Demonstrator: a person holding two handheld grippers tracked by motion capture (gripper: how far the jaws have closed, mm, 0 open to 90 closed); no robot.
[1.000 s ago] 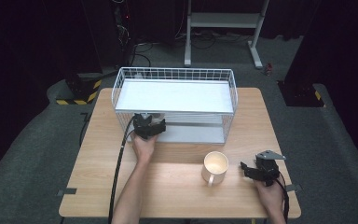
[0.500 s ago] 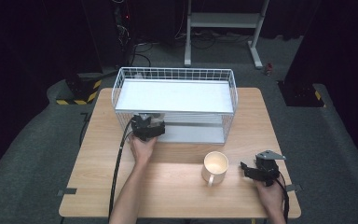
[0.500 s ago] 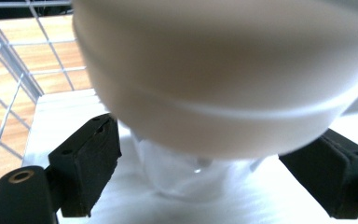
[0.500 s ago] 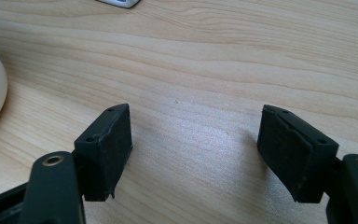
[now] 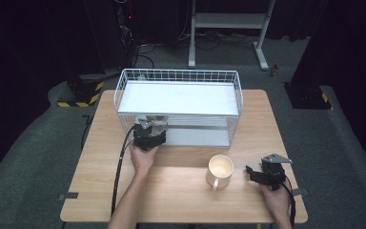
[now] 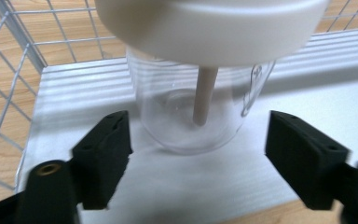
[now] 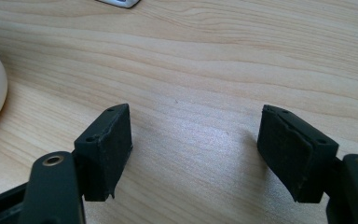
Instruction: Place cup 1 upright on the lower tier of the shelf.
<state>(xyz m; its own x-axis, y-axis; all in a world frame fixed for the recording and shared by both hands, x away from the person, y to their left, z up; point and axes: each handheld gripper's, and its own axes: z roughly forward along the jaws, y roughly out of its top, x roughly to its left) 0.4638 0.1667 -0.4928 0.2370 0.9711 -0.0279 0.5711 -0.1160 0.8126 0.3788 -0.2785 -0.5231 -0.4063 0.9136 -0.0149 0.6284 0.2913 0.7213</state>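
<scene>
The left gripper (image 5: 151, 130) reaches into the wire basket's (image 5: 124, 86) lower shelf, jaws spread and just been closing, flanking the clear lidded cup (image 6: 200, 93) without touching; the cream mug (image 5: 219, 169) stands mid-table; the right gripper (image 5: 253, 171) rests beside it, jaws spread, empty.

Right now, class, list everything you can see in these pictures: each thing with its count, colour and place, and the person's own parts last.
Table: one, light wood, under everything.
Wire rack: one, white, two shelves, far half of the table.
Clear cup: one, see-through with a white lid and a beige straw, on the rack's lower shelf, left end.
Mug: one, cream, on the table in front of the rack.
Left gripper: one, black, jaws either side of the clear cup, pads apart from it; they have just been closing.
Right gripper: one, black, open over bare wood right of the mug.
Forearms: two, entering from the near edge.
</scene>
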